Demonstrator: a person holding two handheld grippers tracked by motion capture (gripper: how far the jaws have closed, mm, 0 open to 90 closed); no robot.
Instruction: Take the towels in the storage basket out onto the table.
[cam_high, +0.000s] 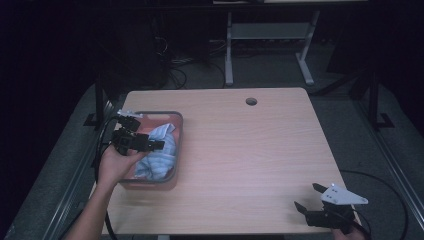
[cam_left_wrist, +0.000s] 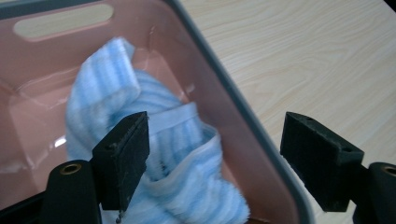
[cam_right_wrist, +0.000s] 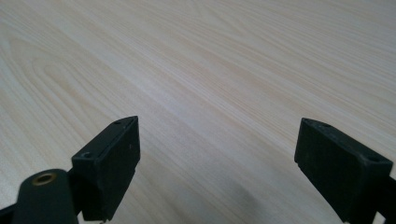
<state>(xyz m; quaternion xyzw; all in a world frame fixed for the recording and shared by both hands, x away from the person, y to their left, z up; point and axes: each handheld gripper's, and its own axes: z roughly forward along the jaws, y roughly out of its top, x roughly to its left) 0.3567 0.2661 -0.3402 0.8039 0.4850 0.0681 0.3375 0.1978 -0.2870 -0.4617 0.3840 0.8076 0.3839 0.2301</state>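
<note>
Cloth (cam_high: 159, 150), striped blue and white, lies bunched inside the pink bin (cam_high: 179, 145) at the table's (cam_high: 250, 150) left edge. Above it hangs the left gripper (cam_high: 159, 145), its jaws spread wide and holding nothing; in the left gripper view one jaw sits over the cloth (cam_left_wrist: 154, 154) while the other hangs out past the bin's grey rim (cam_left_wrist: 261, 135), over bare wood.

That straddle looks like the main risk. If the gripper drops as it stands, the outer jaw would likely land on or outside the rim, and closing could pinch the bin wall instead of fabric, or tip and drag the light bin. It probably needs to shift inward first. The cloth is folded on itself, so a shallow bite may catch a single loose layer and slip free on the lift; a deep one could jam the pads against the bin floor.

Far right, at the near corner, the right gripper (cam_high: 307, 197) rests low with jaws apart, empty, over plain tabletop (cam_right_wrist: 210, 84). It is well away from the bin and cannot steady it.
</note>
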